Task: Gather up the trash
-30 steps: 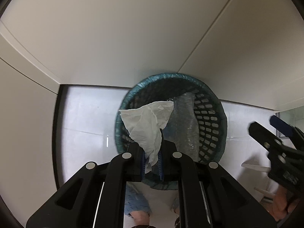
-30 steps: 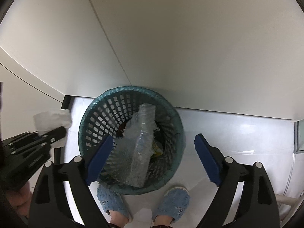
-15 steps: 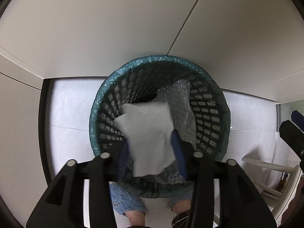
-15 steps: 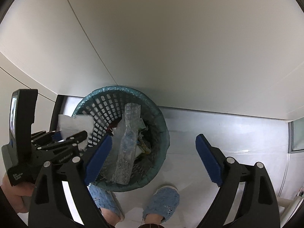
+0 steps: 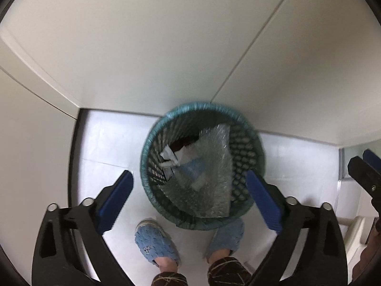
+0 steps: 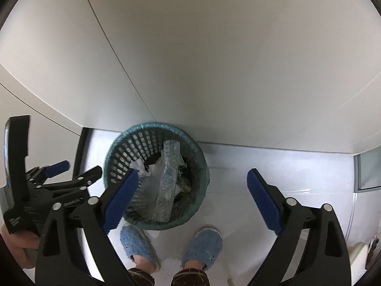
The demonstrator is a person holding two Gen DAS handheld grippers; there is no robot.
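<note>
Left gripper [image 5: 188,200] jaws just opened, nothing between; right gripper [image 6: 193,200] spread empty; tissue [image 5: 169,158] in basket [image 5: 152,138] half-hidden under bubble wrap [image 5: 212,166].

Right tool [image 6: 190,197] spread wide above teal basket [image 6: 119,147], bubble wrap [image 6: 167,183] and possibly crumpled tissue [image 6: 139,166] inside, blue slippers [image 6: 202,247] below.

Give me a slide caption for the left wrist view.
Left tongs, just opened and empty, above the teal basket holding the white tissue and bubble wrap.

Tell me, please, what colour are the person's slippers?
Light blue slippers, knitted-looking; clearest in the right wrist view.
</note>
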